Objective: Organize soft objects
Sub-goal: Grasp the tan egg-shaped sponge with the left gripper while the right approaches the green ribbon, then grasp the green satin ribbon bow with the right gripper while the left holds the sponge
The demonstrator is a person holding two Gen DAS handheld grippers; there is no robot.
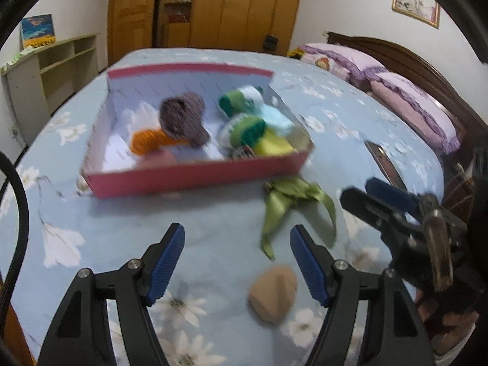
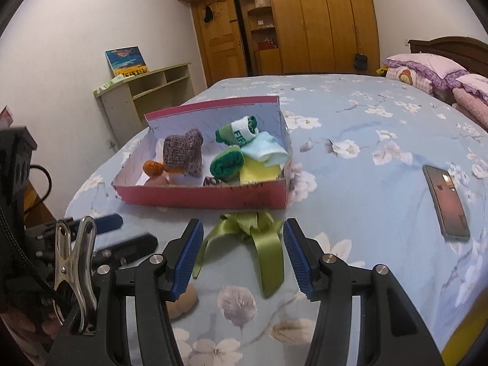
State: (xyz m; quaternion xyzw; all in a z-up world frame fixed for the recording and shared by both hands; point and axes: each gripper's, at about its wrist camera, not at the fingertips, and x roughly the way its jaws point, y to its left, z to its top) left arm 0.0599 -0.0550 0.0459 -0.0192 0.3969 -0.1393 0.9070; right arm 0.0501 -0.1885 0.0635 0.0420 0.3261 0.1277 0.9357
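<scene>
While the pink box (image 2: 201,196) already holds several soft things, we find the green ribbon (image 2: 256,238) on the bed (image 2: 366,158) dead ahead of our right gripper (image 2: 243,254), jaws wide and empty; our left gripper (image 1: 237,262), likewise wide, frames a tan pad (image 1: 273,297).

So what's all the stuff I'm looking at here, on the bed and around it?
shallow cardboard box: one, pink outside, white inside, on the bed
knitted pouch: one, grey-purple, in the box
rolled socks: two, green and white, in the box
folded cloth: one, pale blue, in the box
orange knitted item: one, box's near left corner
flat yellow cloth: one, in the box
satin ribbon bow: one, olive green, on the bed in front of the box
small soft lump: one, tan, nearest on the bed
smartphone: one, dark, right on the bed
floral bedspread: one, light blue
pillows: pink-purple, at the headboard
left gripper: open
right gripper: open
</scene>
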